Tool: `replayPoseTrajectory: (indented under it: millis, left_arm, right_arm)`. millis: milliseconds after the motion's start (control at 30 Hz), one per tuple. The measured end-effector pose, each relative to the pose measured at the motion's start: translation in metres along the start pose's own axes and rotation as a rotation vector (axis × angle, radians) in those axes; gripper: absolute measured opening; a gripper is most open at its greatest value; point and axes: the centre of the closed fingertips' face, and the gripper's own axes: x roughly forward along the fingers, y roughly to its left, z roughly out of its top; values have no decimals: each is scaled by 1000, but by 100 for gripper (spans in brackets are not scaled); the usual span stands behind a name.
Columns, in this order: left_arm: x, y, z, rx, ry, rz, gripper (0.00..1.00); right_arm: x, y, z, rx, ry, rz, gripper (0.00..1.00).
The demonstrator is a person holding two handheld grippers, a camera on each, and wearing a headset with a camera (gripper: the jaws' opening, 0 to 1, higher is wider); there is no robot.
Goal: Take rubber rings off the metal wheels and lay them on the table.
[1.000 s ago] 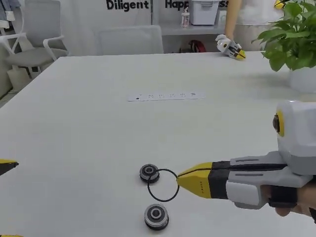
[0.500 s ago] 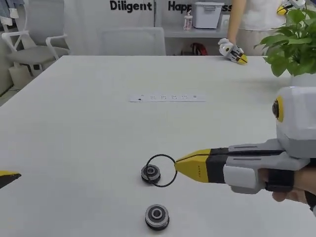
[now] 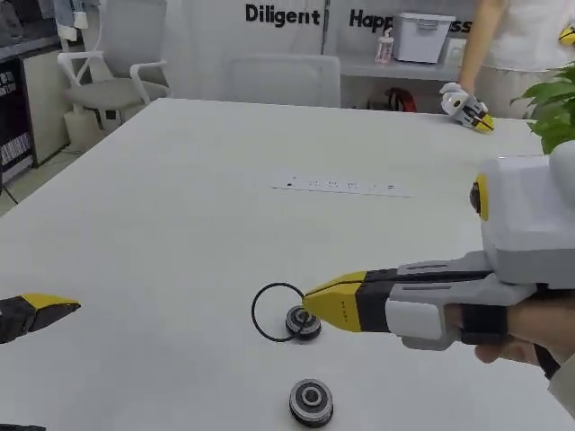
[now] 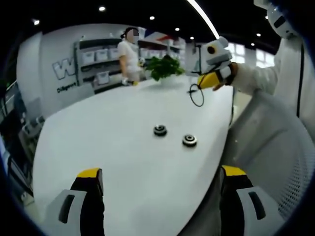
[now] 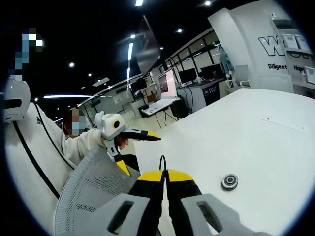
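Ring (image 3: 278,285) has swung across: a moment ago it sat above the far wheel (image 3: 304,322), now it hangs to that wheel's left. The right gripper (image 3: 310,303) has it by the edge, jaws pressed tight on the rubber, tips right over the far wheel. From the left gripper view, the ring dangles in the air, clear of the table (image 4: 113,128). The near wheel (image 3: 311,400) sits just beside the far wheel, on the person's side. The left gripper (image 4: 162,172) hovers well left of the far wheel, jaws spread wide, holding nothing.
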Motion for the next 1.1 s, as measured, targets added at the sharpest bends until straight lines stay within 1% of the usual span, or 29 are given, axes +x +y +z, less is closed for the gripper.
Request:
replayPoseTrajectory:
  millis: [133, 333, 433, 567, 700, 767, 800, 900, 1100]
  left_arm:
    - [1, -1, -3, -1, 12, -1, 100]
    - [3, -3, -4, 7, 30, -9, 100]
    - [3, -3, -5, 7, 32, -12, 100]
    - [6, -2, -6, 11, 36, -19, 100]
    - [10, -3, -10, 22, 58, -38, 100]
    - [12, -4, -14, 25, 77, -53, 100]
    - [13, -4, -17, 35, 94, -60, 100]
    - [16, -4, -19, 54, 111, -74, 100]
    - [21, -3, -20, 71, 125, -101, 100]
  right_arm:
    - [6, 1, -2, -6, 28, 20, 0]
    - [21, -1, -13, -3, 74, 47, 0]
    - [28, -3, -18, 3, 92, 59, 0]
    - [36, -3, -26, -2, 128, 77, 0]
    - [45, -2, -35, -7, 163, 91, 0]
    - [49, -1, -40, -7, 181, 97, 0]
    - [51, -1, -43, -9, 190, 100, 0]
    - [56, -4, -51, -13, 216, 102, 0]
    - [64, -12, -62, -4, 248, 94, 0]
